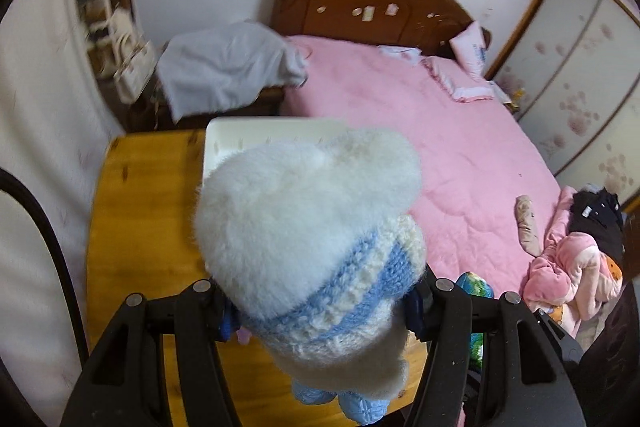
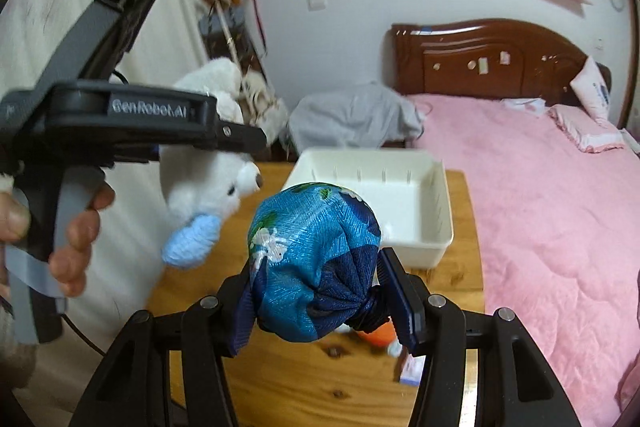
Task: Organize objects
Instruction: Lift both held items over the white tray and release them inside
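My right gripper (image 2: 316, 291) is squeezed tight on the blue cloth ball (image 2: 314, 263); my left gripper (image 1: 320, 307) is squeezed on the white teddy bear (image 1: 308, 219); the white bin (image 2: 440, 207) sits straight ahead on the far side of the wooden table (image 2: 320, 379); the ball is nearer to it, I think.
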A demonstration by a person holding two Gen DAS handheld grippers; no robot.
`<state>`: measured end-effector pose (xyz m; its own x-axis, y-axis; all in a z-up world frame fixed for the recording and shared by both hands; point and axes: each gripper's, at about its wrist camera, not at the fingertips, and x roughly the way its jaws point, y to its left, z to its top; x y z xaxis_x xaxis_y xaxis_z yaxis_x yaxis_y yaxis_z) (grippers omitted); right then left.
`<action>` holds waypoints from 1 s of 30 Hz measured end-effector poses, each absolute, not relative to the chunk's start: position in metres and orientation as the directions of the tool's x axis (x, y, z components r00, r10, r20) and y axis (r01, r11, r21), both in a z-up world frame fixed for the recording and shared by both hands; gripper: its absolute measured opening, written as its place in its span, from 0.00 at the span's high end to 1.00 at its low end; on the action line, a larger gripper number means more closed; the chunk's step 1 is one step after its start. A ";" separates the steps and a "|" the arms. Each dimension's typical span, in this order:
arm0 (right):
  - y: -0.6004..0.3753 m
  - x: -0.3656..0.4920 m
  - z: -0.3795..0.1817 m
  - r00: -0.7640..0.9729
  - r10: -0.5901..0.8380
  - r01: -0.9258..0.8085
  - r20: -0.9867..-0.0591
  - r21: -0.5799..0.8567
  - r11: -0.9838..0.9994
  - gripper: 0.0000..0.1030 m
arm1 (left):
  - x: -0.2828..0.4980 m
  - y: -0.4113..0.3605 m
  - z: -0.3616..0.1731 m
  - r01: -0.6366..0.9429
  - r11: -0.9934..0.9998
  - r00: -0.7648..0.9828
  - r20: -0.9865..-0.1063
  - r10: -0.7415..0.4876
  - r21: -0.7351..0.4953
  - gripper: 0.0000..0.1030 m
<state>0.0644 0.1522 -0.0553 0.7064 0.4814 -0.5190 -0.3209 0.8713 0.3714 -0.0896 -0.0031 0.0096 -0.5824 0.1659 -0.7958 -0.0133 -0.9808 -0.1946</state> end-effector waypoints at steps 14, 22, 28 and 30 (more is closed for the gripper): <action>0.138 0.136 -0.009 0.795 0.344 -0.163 -0.501 0.369 0.915 0.45 | -0.142 -0.018 0.049 -0.127 -0.978 -0.642 -0.738 0.207 -0.163 0.37; 0.128 0.178 0.021 0.830 0.266 -0.102 -0.490 0.335 0.937 0.45 | -0.173 -0.029 0.045 -0.121 -0.984 -0.650 -0.739 0.177 -0.129 0.37; 0.127 0.218 0.015 0.824 0.233 -0.048 -0.516 0.346 0.937 0.45 | -0.202 -0.033 0.034 -0.098 -0.990 -0.641 -0.755 0.142 -0.103 0.37; 0.128 0.231 0.008 0.816 0.222 -0.027 -0.533 0.350 0.937 0.45 | -0.211 -0.033 0.027 -0.095 -0.991 -0.633 -0.763 0.131 -0.091 0.37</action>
<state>0.2310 0.1282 0.0082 0.8162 0.2223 -0.5333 -0.0267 0.9365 0.3496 -0.2114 -0.0326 0.0270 -0.6333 0.1308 -0.7628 -0.0946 -0.9913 -0.0914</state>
